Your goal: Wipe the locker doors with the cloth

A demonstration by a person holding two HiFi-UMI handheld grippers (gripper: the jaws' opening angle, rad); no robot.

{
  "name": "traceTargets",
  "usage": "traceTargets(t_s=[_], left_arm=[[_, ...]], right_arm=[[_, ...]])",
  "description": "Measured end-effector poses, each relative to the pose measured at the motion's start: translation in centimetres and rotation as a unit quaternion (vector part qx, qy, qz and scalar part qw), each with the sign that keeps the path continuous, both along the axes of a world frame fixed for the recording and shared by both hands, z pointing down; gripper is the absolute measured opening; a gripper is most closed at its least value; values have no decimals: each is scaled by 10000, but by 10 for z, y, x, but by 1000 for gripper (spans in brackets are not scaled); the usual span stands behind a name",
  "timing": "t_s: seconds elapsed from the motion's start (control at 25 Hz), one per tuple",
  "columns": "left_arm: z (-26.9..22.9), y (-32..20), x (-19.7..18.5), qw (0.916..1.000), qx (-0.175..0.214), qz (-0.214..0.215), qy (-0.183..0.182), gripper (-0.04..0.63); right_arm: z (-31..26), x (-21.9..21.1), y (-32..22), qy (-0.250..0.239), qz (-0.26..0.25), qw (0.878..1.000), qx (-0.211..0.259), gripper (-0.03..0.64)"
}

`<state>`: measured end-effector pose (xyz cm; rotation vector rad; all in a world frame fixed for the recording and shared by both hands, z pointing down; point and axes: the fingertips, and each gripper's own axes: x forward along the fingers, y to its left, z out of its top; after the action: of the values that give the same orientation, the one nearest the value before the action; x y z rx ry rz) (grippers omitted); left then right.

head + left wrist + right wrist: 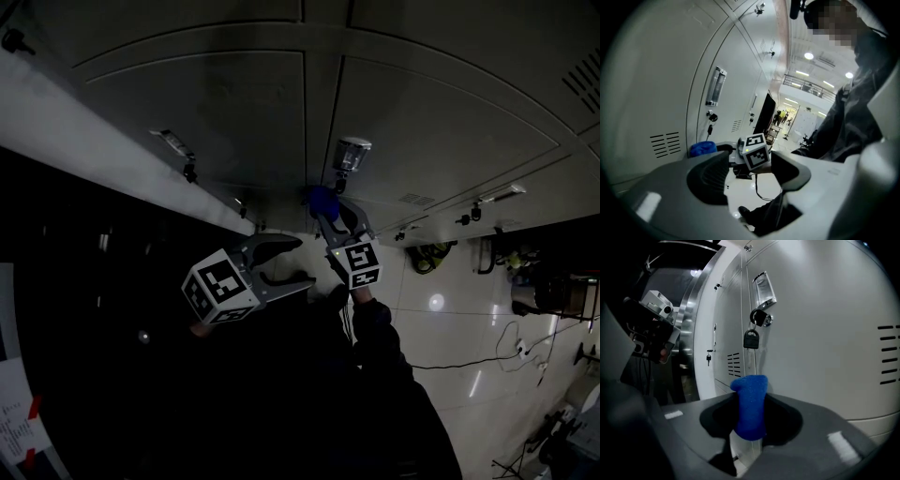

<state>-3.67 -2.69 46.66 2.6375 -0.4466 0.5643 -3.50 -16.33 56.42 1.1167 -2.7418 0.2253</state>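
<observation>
A blue cloth [750, 406] stands upright between the jaws of my right gripper [750, 416], which is shut on it. The cloth's top is close to the pale grey locker door [820, 333]; whether they touch I cannot tell. In the dim head view the right gripper [324, 208] holds the cloth [322, 198] up at the locker doors [225, 103], just below a label holder [352, 152]. My left gripper [305, 261] hangs lower and to the left, open and empty. In the left gripper view its jaws [751, 173] frame the right gripper's marker cube [756, 151] and the cloth [703, 148].
A black padlock [751, 339] hangs from the latch above the cloth. A key [708, 357] sits in a farther door's lock. Vent slots [665, 143] mark the door beside the left gripper. Cables [506, 347] lie on the tiled floor [450, 319] at right.
</observation>
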Motion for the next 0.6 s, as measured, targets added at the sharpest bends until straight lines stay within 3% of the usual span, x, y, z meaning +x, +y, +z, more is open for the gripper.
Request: traceTargets(t_s=[0.28, 0.6], left_arm=[[0, -3, 18, 9999, -19, 125, 7, 263], [0, -5, 58, 9994, -4, 340, 57, 262]], right_arm=[[1, 27, -3, 94, 145, 9999, -6, 126], [1, 91, -4, 153, 529, 9985, -37, 126]])
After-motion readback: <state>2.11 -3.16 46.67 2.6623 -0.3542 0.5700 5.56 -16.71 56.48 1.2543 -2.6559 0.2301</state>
